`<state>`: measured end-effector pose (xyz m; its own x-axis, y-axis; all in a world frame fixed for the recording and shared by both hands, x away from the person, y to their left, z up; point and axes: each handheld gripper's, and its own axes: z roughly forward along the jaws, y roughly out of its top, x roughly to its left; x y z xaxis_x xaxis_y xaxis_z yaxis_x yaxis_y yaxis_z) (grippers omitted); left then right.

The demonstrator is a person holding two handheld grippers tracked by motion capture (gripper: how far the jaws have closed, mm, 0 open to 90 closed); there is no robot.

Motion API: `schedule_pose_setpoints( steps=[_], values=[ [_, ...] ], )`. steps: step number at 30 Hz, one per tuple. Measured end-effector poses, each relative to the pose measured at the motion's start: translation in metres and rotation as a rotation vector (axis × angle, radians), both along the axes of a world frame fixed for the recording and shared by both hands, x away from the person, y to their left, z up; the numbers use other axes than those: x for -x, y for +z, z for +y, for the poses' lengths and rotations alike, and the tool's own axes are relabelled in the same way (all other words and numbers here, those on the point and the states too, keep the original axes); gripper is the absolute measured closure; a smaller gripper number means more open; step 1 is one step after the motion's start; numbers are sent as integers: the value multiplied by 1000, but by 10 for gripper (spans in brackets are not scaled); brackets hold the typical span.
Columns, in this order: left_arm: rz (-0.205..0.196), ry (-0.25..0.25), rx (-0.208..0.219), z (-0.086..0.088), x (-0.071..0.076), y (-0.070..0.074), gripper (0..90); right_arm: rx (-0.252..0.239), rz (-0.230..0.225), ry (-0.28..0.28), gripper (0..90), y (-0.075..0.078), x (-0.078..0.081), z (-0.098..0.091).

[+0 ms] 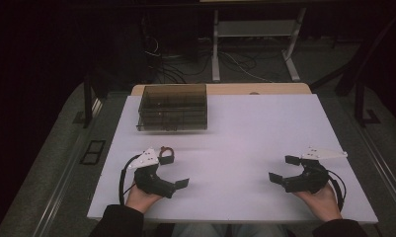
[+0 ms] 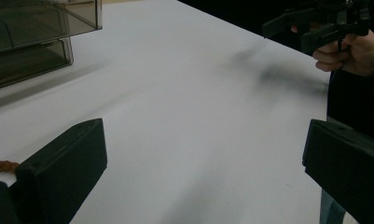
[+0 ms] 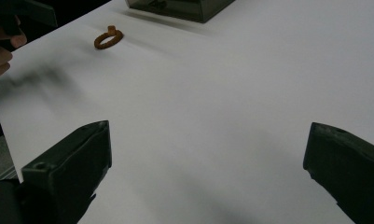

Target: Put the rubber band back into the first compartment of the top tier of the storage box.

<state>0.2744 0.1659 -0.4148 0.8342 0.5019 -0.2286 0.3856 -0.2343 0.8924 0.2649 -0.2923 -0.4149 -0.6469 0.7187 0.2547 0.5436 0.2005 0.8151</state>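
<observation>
My left gripper (image 1: pixel 174 171) rests at the front left of the white table (image 1: pixel 245 128), open, with nothing between its jaws. A small brown braided ring (image 1: pixel 166 150) lies just beyond its far jaw; the ring (image 3: pixel 108 39) is plain in the right gripper view, and a sliver of the ring (image 2: pixel 0 165) shows beside a jaw in the left gripper view. My right gripper (image 1: pixel 283 169) sits at the front right, also open and empty. A smoky see-through drawer box (image 1: pixel 172 107) stands at the back left.
Bare white table (image 2: pixel 189 107) stretches between the two grippers. The drawer box (image 2: pixel 31 28) is far from both, and the box (image 3: pixel 184 7) shows again in the right gripper view. Beyond the table are a dark floor, cables and a desk frame (image 1: pixel 255 44).
</observation>
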Motion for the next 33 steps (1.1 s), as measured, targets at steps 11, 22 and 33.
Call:
schedule_pose_setpoints(
  steps=[11,22,33],
  values=[
    [-1,-9,-4,-1,0,0,0,7,8,12,7,0,0,0],
    [1,-15,-10,-2,1,1,0,6,15,23,6,0,1,-1],
    [-3,-20,-36,-4,0,6,0,10,21,25,7,0,2,-1]
  ],
)
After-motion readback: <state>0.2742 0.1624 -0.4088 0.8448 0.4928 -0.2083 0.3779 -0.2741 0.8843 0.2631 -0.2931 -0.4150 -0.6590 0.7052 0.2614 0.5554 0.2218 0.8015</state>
